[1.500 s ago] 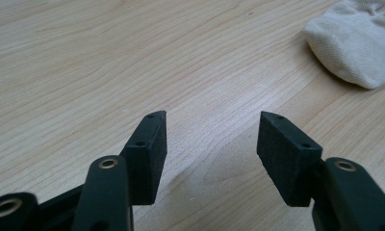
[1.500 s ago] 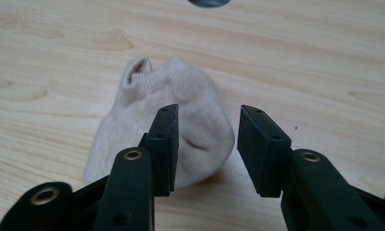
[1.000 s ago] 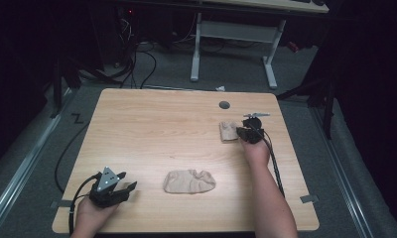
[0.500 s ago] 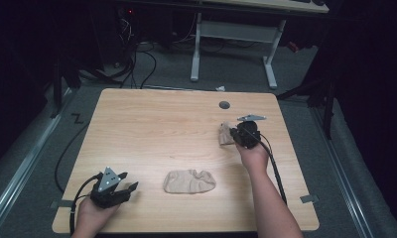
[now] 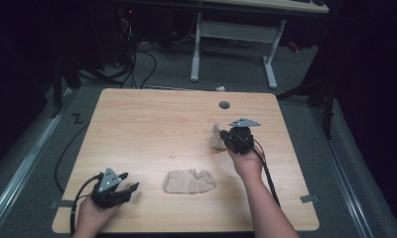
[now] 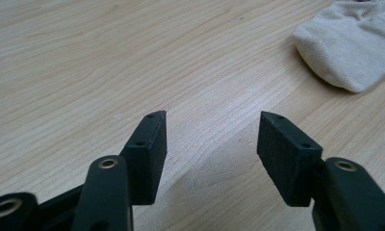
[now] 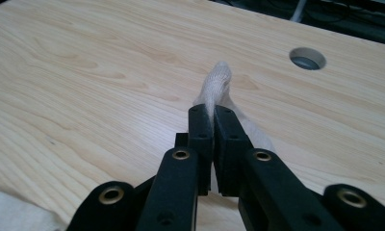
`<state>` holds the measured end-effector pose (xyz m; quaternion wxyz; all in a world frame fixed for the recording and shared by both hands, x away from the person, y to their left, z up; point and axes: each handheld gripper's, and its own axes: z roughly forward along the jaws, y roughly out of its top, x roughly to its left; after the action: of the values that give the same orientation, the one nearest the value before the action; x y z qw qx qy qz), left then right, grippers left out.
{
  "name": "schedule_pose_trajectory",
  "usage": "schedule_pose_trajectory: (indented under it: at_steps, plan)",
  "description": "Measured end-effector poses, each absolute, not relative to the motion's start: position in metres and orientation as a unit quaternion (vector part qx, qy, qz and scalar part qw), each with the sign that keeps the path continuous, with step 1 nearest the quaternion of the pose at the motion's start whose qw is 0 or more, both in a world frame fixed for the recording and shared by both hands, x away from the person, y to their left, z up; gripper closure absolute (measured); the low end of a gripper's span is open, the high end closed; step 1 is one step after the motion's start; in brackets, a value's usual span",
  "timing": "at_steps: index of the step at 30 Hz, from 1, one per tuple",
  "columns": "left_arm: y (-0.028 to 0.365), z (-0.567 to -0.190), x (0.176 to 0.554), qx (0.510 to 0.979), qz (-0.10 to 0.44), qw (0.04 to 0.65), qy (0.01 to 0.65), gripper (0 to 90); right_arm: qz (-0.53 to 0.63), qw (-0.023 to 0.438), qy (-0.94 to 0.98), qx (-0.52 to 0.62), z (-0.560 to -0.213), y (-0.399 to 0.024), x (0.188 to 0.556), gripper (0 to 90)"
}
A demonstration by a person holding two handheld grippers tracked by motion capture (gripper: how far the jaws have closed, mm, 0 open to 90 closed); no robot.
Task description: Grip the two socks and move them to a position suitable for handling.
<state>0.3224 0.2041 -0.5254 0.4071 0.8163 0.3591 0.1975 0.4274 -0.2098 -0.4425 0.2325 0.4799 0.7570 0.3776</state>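
- The right gripper [image 7: 213,118] has its fingers [image 7: 200,139] pressed together on a small sock [image 7: 218,82], which sticks up from between them.
- In the high view, this sock [image 5: 218,137] is at the right side of the tabletop [image 5: 152,129], near a round hole [image 5: 224,105].
- The left gripper [image 6: 211,139] has its fingers [image 6: 147,154] apart, with nothing between them.
- It sits low at the front left of the tabletop.
- A second sock [image 5: 189,181] lies flat near the front, between the two hands.

Black jaws, brass-ringed screw holes, grey three-cornered plates.
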Motion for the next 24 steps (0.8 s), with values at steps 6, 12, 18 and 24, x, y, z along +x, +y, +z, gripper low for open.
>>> schedule_pose_trajectory:
  at_steps: [6, 12, 18, 24]
  plan:
    - [0.204, -0.525, 0.322, 0.816, 0.198, 0.408, 0.359, 44.4, 0.400, 0.220, 0.764, 0.457, -0.439, -0.181, 0.423, 87.1]
    - [0.206, -0.525, 0.322, 0.814, 0.199, 0.410, 0.360, 44.4, 0.425, 0.205, 0.772, 0.426, -0.433, -0.144, 0.421, 87.1]
    - [0.207, -0.524, 0.323, 0.814, 0.199, 0.410, 0.360, 44.4, 0.461, 0.190, 0.778, 0.382, -0.415, -0.106, 0.416, 87.1]
    - [0.209, -0.523, 0.323, 0.813, 0.199, 0.412, 0.361, 44.5, 0.454, 0.184, 0.779, 0.392, -0.424, -0.107, 0.417, 87.1]
